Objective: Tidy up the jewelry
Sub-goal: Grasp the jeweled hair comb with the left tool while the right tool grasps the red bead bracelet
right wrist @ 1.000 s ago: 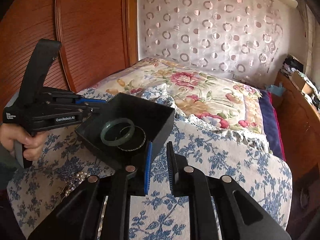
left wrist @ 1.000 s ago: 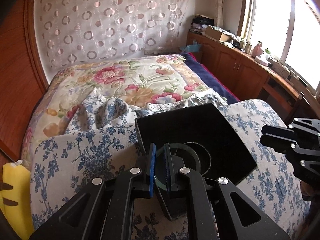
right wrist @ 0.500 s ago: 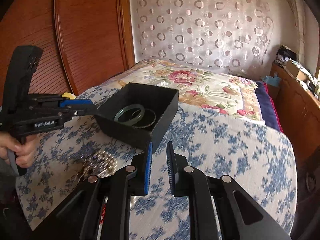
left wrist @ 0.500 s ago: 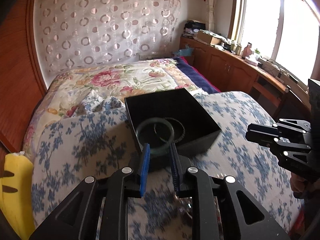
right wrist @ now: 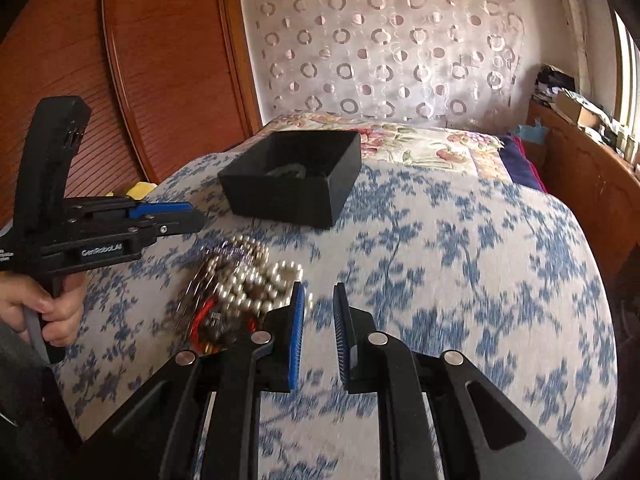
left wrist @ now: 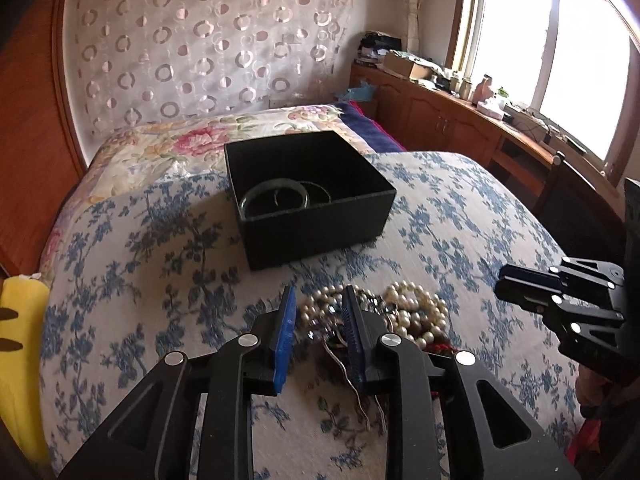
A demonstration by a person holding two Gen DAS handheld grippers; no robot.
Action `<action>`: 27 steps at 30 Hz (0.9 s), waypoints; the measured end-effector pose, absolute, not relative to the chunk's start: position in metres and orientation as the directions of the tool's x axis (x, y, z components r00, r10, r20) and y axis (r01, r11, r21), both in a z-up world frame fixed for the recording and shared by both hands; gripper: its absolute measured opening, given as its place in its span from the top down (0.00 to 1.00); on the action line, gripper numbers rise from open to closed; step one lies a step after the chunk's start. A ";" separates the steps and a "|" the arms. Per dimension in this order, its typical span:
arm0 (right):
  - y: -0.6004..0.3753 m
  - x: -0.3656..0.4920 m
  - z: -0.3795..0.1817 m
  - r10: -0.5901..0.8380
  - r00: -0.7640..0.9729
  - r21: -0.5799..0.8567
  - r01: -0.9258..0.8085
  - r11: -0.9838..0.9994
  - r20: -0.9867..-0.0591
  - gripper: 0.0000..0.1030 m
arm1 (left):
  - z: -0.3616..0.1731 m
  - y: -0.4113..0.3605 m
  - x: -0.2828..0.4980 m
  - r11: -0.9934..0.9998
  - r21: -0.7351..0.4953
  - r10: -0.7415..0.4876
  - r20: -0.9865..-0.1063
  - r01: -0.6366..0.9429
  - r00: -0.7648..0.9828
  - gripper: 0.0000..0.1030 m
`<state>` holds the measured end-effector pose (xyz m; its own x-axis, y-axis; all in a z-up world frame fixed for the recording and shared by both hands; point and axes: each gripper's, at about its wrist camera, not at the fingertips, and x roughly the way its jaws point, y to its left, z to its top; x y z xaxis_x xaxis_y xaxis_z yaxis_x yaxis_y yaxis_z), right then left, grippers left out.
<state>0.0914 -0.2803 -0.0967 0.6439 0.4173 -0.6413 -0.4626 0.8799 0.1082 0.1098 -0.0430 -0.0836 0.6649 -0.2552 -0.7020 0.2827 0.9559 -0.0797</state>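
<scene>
A black open box sits on the blue-flowered cloth, also in the right wrist view. Inside lie a green bangle and a thin dark bracelet. A tangled heap of pearl necklaces and other jewelry lies in front of the box; it shows in the right wrist view with red cord. My left gripper is open and empty, just above the heap's left part. My right gripper is open and empty, right of the heap; it also shows in the left wrist view.
The cloth covers a rounded surface that drops off at its edges. A flowered bedspread lies behind the box. A yellow object sits at the left edge. Wooden cabinets run along the right under the window.
My left gripper let go of the green bangle, now lying in the box, opened wider and drew back over the jewelry heap. My right gripper also drew back and opened slightly.
</scene>
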 end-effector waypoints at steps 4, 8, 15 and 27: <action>-0.286 0.077 -0.105 0.414 0.646 0.119 -0.450 0.885 -0.641 0.68 | -0.088 -0.048 0.105 0.955 -0.086 -0.259 -0.710 0.284 0.655 0.67; -0.292 0.065 -0.113 0.418 0.637 0.132 -0.446 0.885 -0.648 0.68 | -0.096 -0.055 0.106 0.955 -0.090 -0.256 -0.730 0.283 0.633 0.58; -0.299 0.060 -0.118 0.425 0.635 0.150 -0.439 0.886 -0.645 0.68 | -0.102 -0.065 0.113 0.955 -0.091 -0.253 -0.750 0.283 0.611 0.45; -0.301 0.059 -0.122 0.436 0.630 0.159 -0.447 0.880 -0.642 0.68 | -0.112 -0.070 0.128 0.953 -0.153 -0.280 -0.772 0.261 0.570 0.36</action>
